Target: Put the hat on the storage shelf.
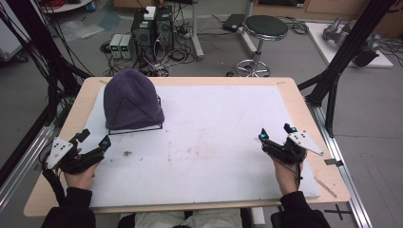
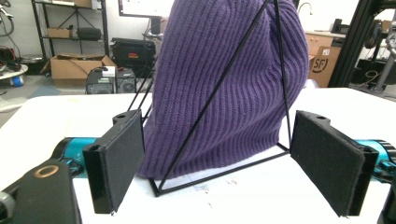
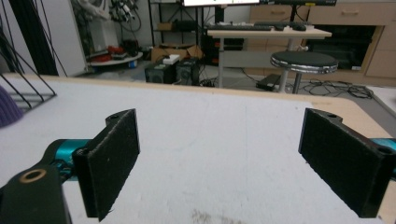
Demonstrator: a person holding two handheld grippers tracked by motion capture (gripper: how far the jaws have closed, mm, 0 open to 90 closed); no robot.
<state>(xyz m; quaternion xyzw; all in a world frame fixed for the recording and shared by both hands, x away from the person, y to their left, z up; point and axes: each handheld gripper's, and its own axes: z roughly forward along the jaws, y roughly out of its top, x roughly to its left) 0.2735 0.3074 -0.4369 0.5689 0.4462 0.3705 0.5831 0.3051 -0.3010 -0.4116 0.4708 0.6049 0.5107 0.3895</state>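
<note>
**benchrat:** ok rundown, big stuff first. Wooden table (image 1: 304,109) with a white mat (image 1: 214,142) covering nearly all of it. There's a brownish smudge (image 1: 195,152) around the middle of the mat. On the far-left part of the mat sits a purple knit beanie (image 1: 133,99), pulled over a black wire stand (image 1: 138,128) shaped like a pyramid. Stand is upright, and its base bars poke out under the hat's hem.

**knitwit:** and the hands?

**benchrat:** Both at the near edge, well apart from each other. Left gripper (image 1: 94,138) is near the left edge of the mat, in front of the beanie and a bit to its left, not touching it. In the left gripper view the beanie (image 2: 224,84) stands straight ahead past the jaws, with the wire stand (image 2: 219,172) resting on the mat. The tongs are spread wide and there's nothing between the pads.

**knitwit:** right one?

**benchrat:** Right gripper (image 1: 275,132) is over by the right edge of the mat, far from the hat. Its tongs are also spread wide, with just bare mat (image 3: 215,154) between them. A sliver of the beanie (image 3: 7,112) peeks in at the left edge of the right gripper view.

**knitwit:** so nothing is held?

**benchrat:** Yep, both sets of tongs are empty.
</note>
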